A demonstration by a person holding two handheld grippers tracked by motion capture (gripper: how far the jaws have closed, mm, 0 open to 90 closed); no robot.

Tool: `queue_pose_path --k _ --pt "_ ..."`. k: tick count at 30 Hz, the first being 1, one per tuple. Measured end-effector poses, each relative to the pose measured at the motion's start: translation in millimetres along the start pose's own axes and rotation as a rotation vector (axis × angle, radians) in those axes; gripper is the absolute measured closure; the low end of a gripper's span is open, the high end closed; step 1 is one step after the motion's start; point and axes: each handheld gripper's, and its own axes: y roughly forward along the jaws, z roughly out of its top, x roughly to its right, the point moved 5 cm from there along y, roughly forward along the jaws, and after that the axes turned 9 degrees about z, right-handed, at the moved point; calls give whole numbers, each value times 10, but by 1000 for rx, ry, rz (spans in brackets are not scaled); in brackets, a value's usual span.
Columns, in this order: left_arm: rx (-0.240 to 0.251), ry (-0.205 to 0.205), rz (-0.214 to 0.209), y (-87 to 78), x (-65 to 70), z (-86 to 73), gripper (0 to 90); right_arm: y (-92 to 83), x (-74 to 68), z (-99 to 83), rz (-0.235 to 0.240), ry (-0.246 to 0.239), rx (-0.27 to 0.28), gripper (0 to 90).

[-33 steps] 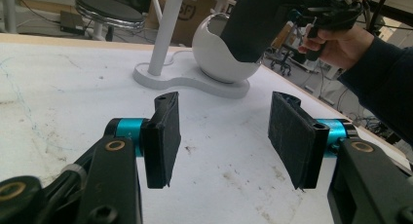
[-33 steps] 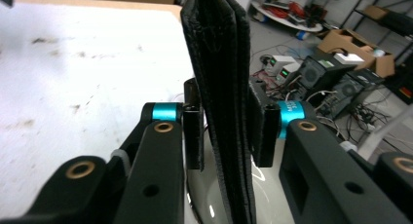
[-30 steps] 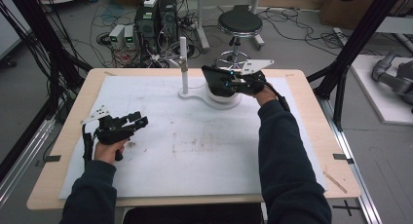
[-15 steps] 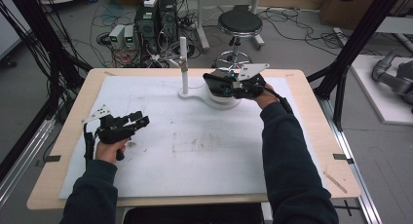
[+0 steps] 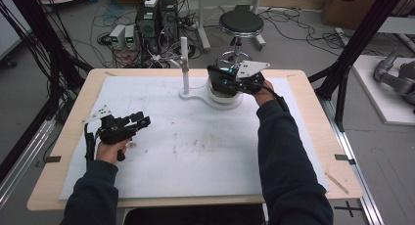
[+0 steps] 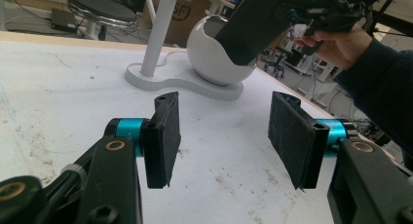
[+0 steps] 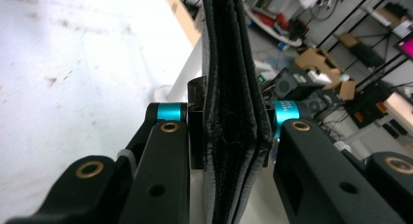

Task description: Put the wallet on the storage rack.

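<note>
Clamping a folded black leather wallet (image 7: pixel 233 112) in my right gripper (image 7: pixel 229 131), I am lowering it into the round white bowl (image 6: pixel 214 53) near the table's far edge; my left gripper (image 6: pixel 224 131) is waiting half-open, empty, near the left edge.

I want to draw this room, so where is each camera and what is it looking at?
High view: sits above the person's side, looks forward and down on the table; both forearms and hands show.
Left gripper view: rides the left claw, looks along its open jaws at the white bowl; the other hand shows.
Right gripper view: rides the right claw, looks along its jaws, which have just been closing and now clamp a black wallet.
Shared: high and left gripper views both show bowl, white post and right claw.
</note>
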Motion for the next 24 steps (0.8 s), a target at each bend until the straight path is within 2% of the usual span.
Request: queue_pose_path --k 5,7,11,13,14,16,18,22,24 --pt "-5 -12 2 8 -15 -15 453 56 56 -42 -8 -42 5 761" --pt "-6 -13 2 13 -18 -18 452 75 58 -84 0 -54 -16 760" --pt "-6 -16 -2 10 -4 -22 453 43 19 -103 42 -55 -13 754" --pt "-7 -13 -4 4 3 -23 453 12 -26 -124 80 -47 -14 744" --pt "-6 -12 -3 2 2 -23 453 -9 -36 -136 84 -45 -13 737" --pt "-4 -17 -4 -3 4 -20 452 -53 -67 -169 114 -19 -14 722" --pt "-3 -17 -6 -7 6 -17 452 -89 -100 -186 136 -6 -38 707" --pt "-1 -19 -7 -6 9 -12 452 -96 -162 -189 156 -2 -72 674" --pt "1 -17 -5 -12 5 -8 452 -100 -198 -201 156 16 -74 652"
